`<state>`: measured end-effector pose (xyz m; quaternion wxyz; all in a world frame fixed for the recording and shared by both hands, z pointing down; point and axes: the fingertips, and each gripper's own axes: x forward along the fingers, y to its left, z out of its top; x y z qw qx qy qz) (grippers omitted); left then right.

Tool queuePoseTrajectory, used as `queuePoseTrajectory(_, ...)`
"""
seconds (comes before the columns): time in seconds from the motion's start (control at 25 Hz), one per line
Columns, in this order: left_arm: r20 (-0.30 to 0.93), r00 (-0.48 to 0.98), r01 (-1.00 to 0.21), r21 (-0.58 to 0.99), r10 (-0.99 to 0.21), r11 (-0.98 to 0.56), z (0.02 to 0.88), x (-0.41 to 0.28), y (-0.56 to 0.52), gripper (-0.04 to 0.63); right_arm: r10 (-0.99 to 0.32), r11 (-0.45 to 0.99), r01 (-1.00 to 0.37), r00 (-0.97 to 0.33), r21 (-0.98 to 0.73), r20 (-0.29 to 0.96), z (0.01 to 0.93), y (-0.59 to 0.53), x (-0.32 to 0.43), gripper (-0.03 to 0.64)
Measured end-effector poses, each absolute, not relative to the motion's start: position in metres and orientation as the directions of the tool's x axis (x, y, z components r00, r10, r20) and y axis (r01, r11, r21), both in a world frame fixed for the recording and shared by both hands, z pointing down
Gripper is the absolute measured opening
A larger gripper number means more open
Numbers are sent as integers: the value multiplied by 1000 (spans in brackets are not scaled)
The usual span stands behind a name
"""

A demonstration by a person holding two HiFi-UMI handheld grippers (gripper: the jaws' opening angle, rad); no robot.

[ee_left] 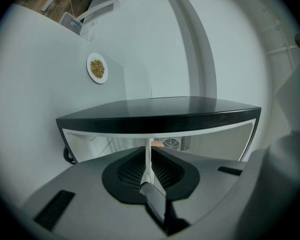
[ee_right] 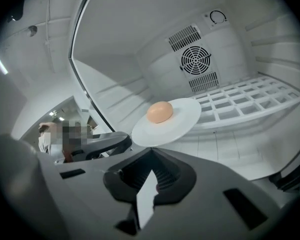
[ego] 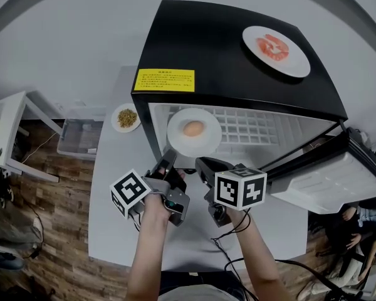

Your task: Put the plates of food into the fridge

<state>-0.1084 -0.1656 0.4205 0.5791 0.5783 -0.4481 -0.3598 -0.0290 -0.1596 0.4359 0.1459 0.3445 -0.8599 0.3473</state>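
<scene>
A white plate (ego: 203, 142) carrying one egg (ego: 193, 128) hangs level in front of the open black fridge (ego: 225, 55). My left gripper (ego: 169, 160) is shut on its near-left rim. In the left gripper view the plate (ee_left: 148, 154) shows edge-on as a thin white line pinched between the jaws of that gripper (ee_left: 150, 160). My right gripper (ego: 203, 163) is shut, its tips just below the plate's near rim. The right gripper view shows plate (ee_right: 182, 124) and egg (ee_right: 160, 111) right ahead of the closed right gripper (ee_right: 151, 151), before the white wire shelf (ee_right: 240, 99).
A plate of red food (ego: 276, 50) sits on the fridge top. A small plate of yellowish food (ego: 126, 118) (ee_left: 97, 68) lies on the grey table (ego: 113, 199) left of the fridge. The fridge door (ego: 326, 180) swings open to the right. A fan grille (ee_right: 196, 60) marks the back wall.
</scene>
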Motion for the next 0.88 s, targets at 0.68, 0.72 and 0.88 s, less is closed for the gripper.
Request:
queuePoseTrajectory(0.68, 86, 313, -563, 819, -946, -112, 400, -131, -117, 17, -657, 522, -717, -684, -463, 318, 412, -168, -34, 14)
queuePoseTrajectory(0.72, 76, 310, -621, 771, -948, -141, 393, -130, -115, 17, -681, 521, -724, -672, -453, 290, 405, -162, -32, 15)
queuePoseTrajectory(0.88, 40, 291, -805, 550, -956, -222, 367, -126, -102, 17, -783, 518, -777, -599, -357, 168, 375, -131, -19, 15)
